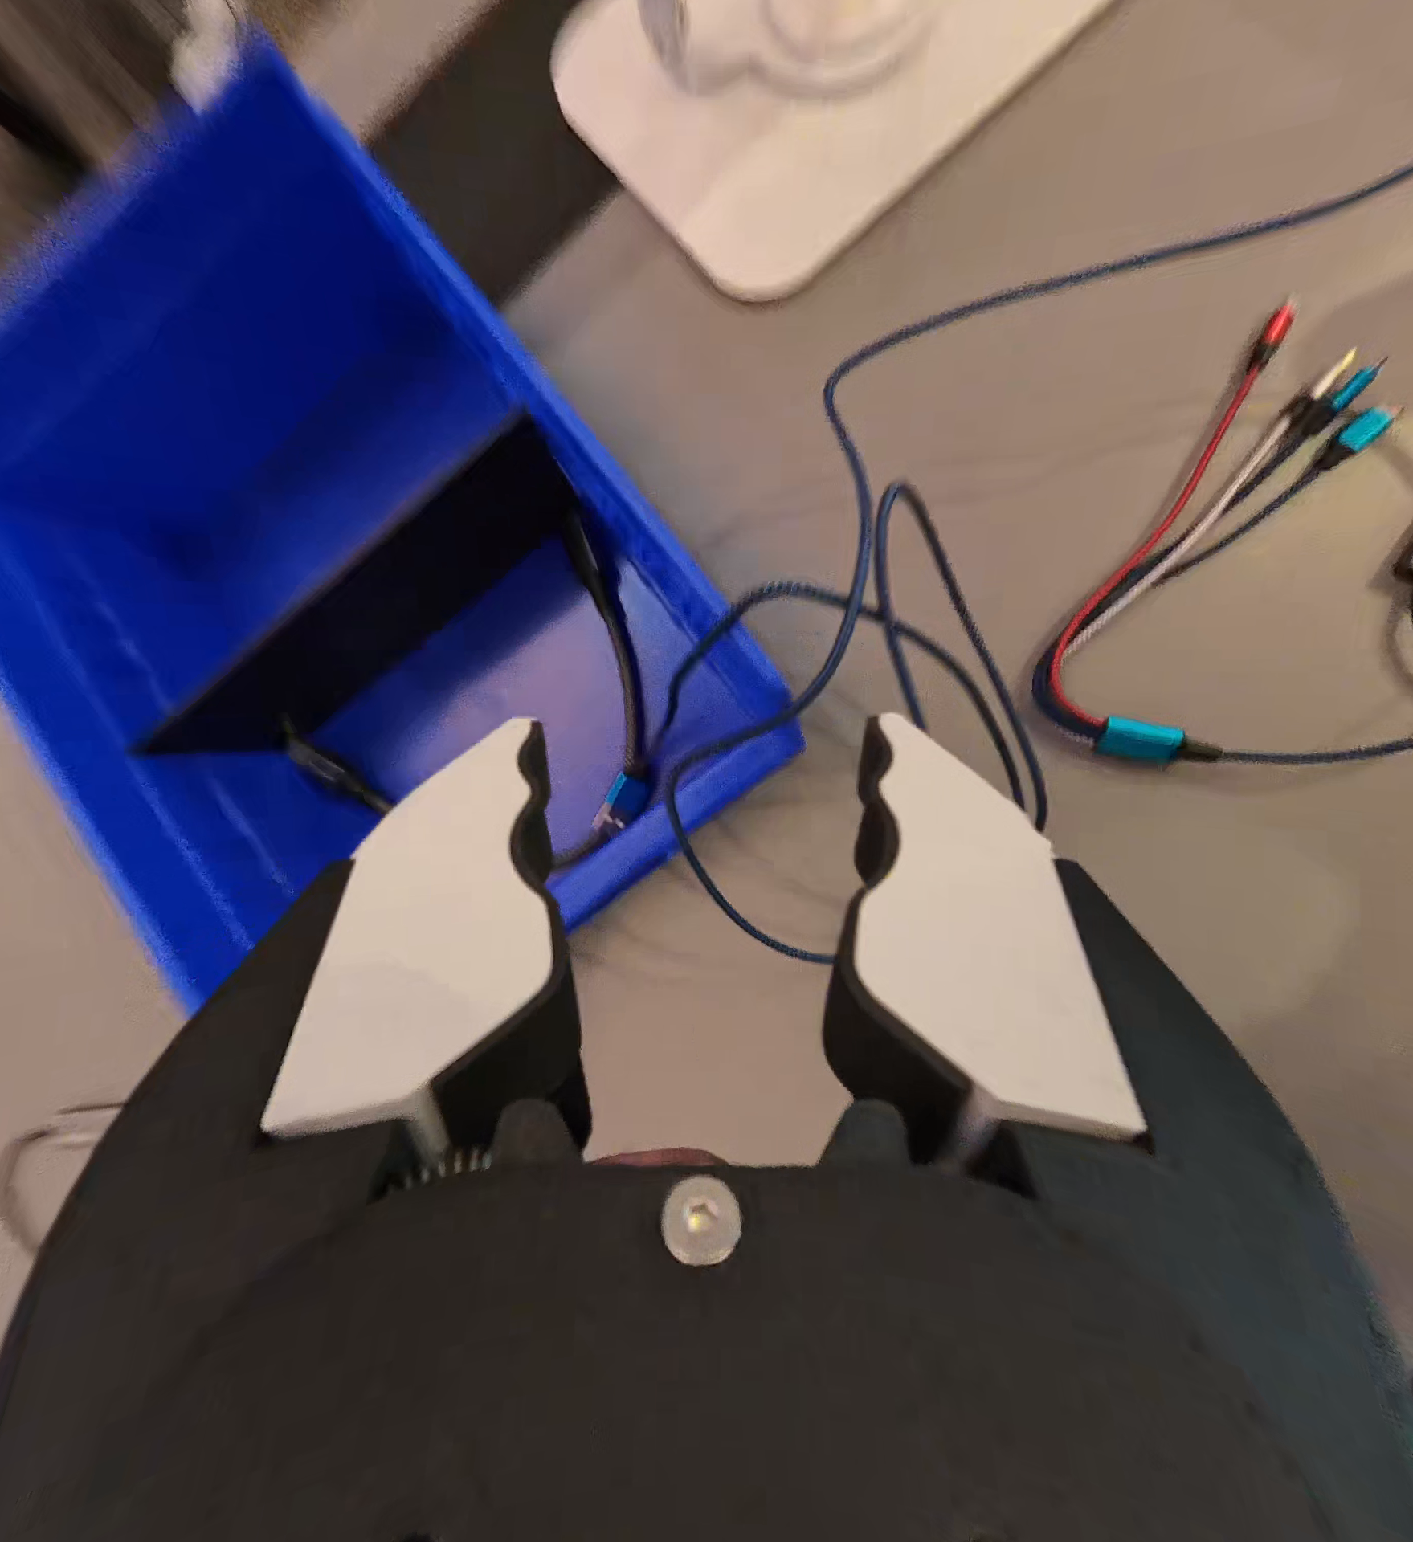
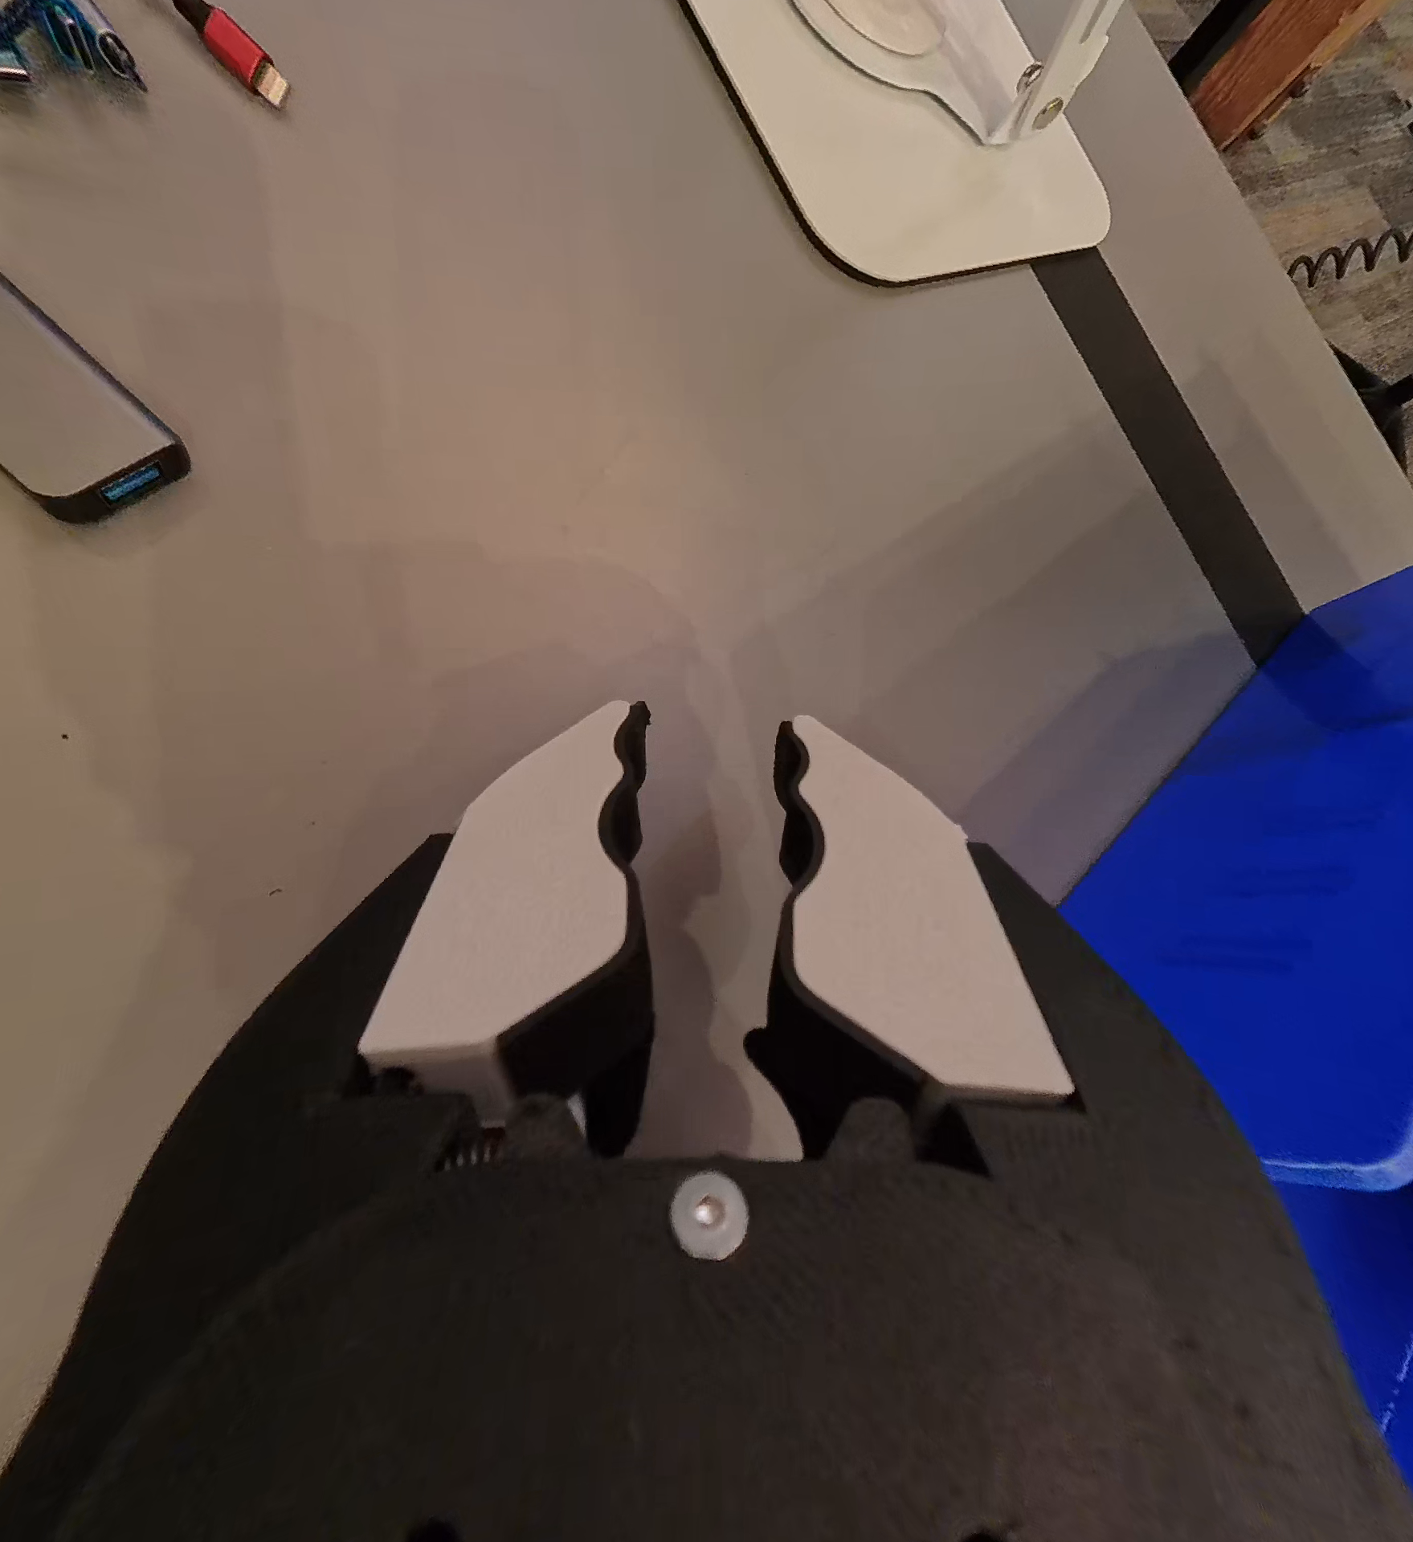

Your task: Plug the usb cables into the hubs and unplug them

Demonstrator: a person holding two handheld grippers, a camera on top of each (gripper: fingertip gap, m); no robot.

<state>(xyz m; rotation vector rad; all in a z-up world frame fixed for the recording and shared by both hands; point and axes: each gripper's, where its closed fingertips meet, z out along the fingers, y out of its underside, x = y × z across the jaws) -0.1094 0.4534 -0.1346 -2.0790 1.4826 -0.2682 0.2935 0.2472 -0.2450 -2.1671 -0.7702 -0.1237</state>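
gaping bare, each hand-held gripper (image 1: pixel 703 734) (image 2: pixel 711 718) shows wavy black pads above braided cables (image 1: pixel 853 501).

Your blue braided cable (image 1: pixel 853 467) loops loose on the table, its teal plug (image 1: pixel 626 793) inside the blue bin (image 1: pixel 185 350). Multi-head cable (image 1: pixel 1145 576) lies fanned out, unplugged. Grey hub (image 2: pixel 43 400) lies flat, its end port empty.

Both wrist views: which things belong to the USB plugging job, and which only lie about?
Job: dark blue braided cable; its blue-shelled plug in the blue bin; multi-head cable; grey hub; left gripper and right gripper, both open.

Lying about: white stand base; grey table.
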